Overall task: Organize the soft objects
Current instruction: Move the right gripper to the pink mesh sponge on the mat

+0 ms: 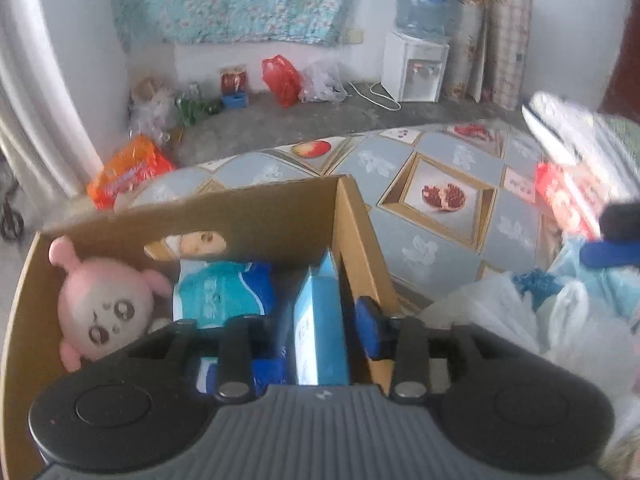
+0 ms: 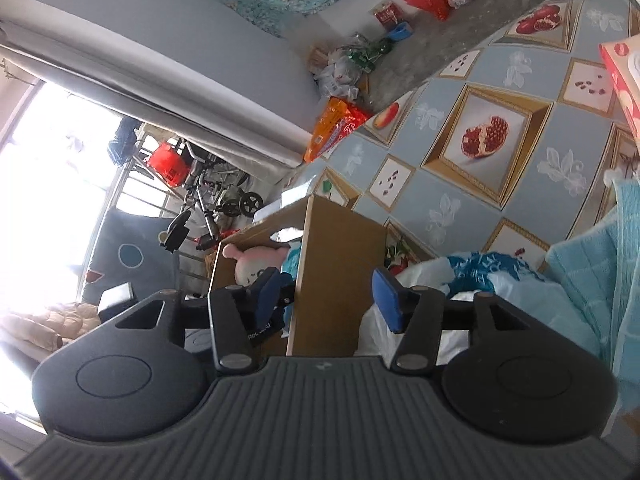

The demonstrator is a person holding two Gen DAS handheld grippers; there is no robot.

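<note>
A cardboard box stands on the patterned table. It holds a pink plush toy, a teal and blue tissue pack and an upright light blue pack. My left gripper reaches down into the box, open, with the light blue pack between its fingers; its right pad sits at the box's right wall and stands off the pack. My right gripper hovers open and empty just in front of the cardboard box, where the plush toy shows. A blurred right gripper finger appears at the left view's right edge.
A heap of white plastic bags and a teal towel lie right of the box. A red carton sits further back on the pomegranate tablecloth. Bags and a water dispenser stand on the floor by the wall.
</note>
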